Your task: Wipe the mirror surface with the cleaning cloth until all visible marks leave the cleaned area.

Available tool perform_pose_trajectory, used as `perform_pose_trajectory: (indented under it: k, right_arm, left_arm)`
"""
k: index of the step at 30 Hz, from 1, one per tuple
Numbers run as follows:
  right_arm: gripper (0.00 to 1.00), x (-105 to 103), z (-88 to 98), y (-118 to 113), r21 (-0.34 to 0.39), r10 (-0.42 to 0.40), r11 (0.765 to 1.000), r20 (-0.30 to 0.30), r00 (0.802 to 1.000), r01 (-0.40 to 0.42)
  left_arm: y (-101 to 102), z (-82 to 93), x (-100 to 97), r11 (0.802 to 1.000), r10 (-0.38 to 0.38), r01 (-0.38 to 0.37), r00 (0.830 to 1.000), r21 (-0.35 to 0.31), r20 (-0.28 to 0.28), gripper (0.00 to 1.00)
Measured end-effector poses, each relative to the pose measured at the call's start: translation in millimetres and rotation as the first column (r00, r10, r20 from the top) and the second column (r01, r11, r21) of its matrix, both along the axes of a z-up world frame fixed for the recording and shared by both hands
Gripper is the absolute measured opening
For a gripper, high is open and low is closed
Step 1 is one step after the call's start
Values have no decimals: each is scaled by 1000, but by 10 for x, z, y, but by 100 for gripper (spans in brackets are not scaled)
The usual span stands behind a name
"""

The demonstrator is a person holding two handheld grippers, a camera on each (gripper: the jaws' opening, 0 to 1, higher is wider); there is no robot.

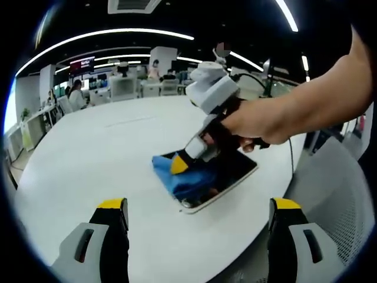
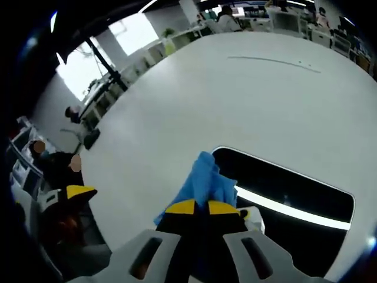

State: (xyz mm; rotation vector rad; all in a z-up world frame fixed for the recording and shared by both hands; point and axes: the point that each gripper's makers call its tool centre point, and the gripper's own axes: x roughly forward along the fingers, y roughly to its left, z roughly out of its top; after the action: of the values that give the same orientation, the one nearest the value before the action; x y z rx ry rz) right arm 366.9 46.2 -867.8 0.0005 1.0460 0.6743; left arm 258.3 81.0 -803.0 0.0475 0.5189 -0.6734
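A flat rectangular mirror [image 1: 238, 171] [image 2: 294, 188] lies on the white table [image 1: 118, 153], its glass dark with ceiling lights reflected in it. A crumpled blue cleaning cloth [image 1: 184, 175] [image 2: 203, 183] rests over its near-left end. My right gripper [image 2: 202, 207] [image 1: 179, 165] is shut on the blue cloth and presses it onto the mirror; a hand [image 1: 259, 121] holds it. Back from the mirror, above the table's near edge, my left gripper [image 1: 199, 207] hangs open with nothing between its fingers.
The round white table [image 2: 177, 100] has a thin dark line across its far side. A mesh-backed chair [image 1: 339, 194] stands at its right edge. Desks, monitors and seated people [image 1: 76, 94] fill the office behind. A tripod stand [image 2: 97, 112] is beside the table.
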Motion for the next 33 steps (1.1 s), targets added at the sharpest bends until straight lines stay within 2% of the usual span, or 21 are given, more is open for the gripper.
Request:
perform_pose_trajectory:
  k: [10,33]
  right_arm:
    - [0,0,-4,-104,3,-4,1000,-6,1000,4]
    - [0,20,-5,-529,4,-43,999,-15,999,43]
  left_arm:
    - [22,-11,10,1000,13,-13,1000,-4,-3,99]
    - [52,13,27,999,36,-36,999,5,6,99]
